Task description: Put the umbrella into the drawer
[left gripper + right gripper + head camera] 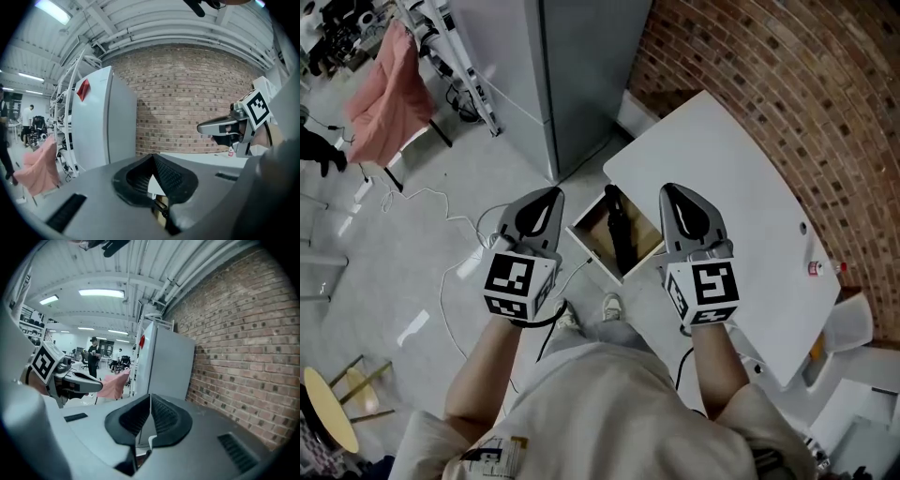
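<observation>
In the head view a wooden drawer stands pulled open from under the white table. A black folded umbrella lies inside it. Both grippers are held high above the drawer, side by side, and hold nothing. My left gripper is left of the drawer with its jaws together. My right gripper is right of it, also shut. The left gripper view shows its own closed pads and the right gripper beyond. The right gripper view shows the left gripper beyond its own closed pads.
A tall grey cabinet stands behind the drawer, against a brick wall. A small red-and-white bottle sits on the table. Cables trail over the floor at left, near a chair with a pink cloth on it. A yellow stool is lower left.
</observation>
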The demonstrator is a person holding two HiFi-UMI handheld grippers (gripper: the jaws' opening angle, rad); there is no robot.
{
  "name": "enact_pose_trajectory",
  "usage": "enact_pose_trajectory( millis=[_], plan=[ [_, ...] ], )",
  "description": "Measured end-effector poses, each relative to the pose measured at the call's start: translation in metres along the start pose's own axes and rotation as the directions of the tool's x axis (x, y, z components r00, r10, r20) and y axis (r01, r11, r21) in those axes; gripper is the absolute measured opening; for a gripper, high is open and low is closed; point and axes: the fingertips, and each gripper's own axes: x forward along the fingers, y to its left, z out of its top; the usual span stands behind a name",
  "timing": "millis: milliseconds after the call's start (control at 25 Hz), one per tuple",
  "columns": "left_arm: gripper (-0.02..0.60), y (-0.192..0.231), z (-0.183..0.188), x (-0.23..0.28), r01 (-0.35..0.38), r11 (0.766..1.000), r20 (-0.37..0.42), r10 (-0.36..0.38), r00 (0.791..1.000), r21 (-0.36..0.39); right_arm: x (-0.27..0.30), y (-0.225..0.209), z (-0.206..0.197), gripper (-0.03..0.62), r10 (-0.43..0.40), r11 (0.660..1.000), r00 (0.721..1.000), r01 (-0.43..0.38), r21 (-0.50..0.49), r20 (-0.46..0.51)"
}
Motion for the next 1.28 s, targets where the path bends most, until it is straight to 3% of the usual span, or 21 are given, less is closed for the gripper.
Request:
enact_pose_trajectory(
  millis=[280,600,1280],
  plan=[
    [0.008,-0.015,0.072,-0.04,0.035,0.999,0.142,-0.038,0.989,0.026,-0.041,0.029,0.083,0.015,0.099,0.993,0.979,-0.086,-0.078,0.181],
    [0.008,-0.022,0.11,-0.084,-0.027,0.991,0.256,-0.007,0.967,0.129,-0.082,0.042,0.132,0.014,0.146,0.989,0.935,-0.138,-0.049,0.324],
    [0.008,-0.037,0.104,-0.128,-0.088,0.991,0.254,0.061,0.965,0.1,-0.101,0.082,0.129,0.008,0.256,0.967,0.923,-0.244,-0.077,0.287]
  ],
)
